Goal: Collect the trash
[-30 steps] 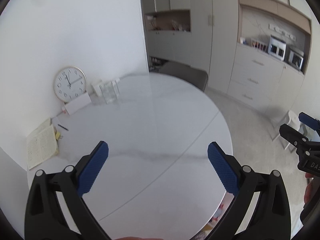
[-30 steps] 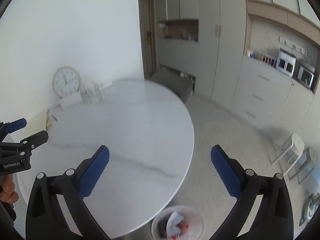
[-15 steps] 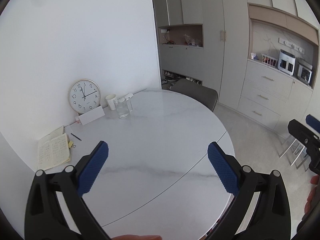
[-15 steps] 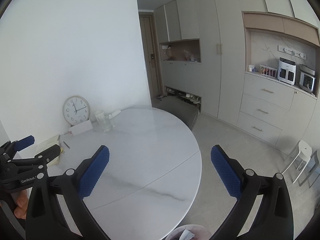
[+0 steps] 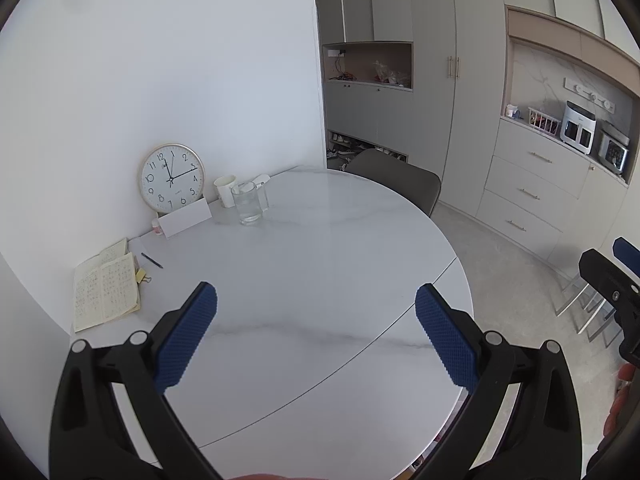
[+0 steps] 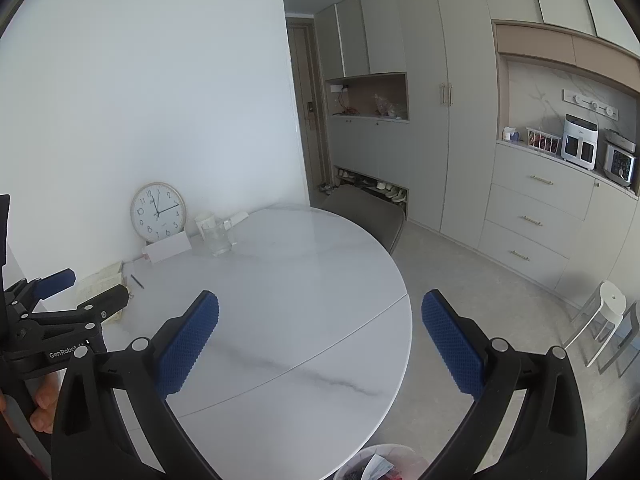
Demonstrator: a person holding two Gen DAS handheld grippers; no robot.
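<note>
My left gripper is open above the near part of a round white marble table, with nothing between its blue pads. My right gripper is open too, over the table's right edge, and holds nothing. A white waste bin with crumpled paper and wrappers in it shows at the bottom of the right wrist view, on the floor beside the table. No loose trash shows on the tabletop. The left gripper also appears at the left edge of the right wrist view, held by a hand.
At the table's far left stand a round clock, a white card, a white mug and a glass pitcher. An open notebook and pen lie nearby. A grey chair, cabinets and a white stool surround the table.
Both grippers have risen and tilted up, so more of the wall and cabinets shows and the bin has slid toward the bottom edge. Both stayed open.
</note>
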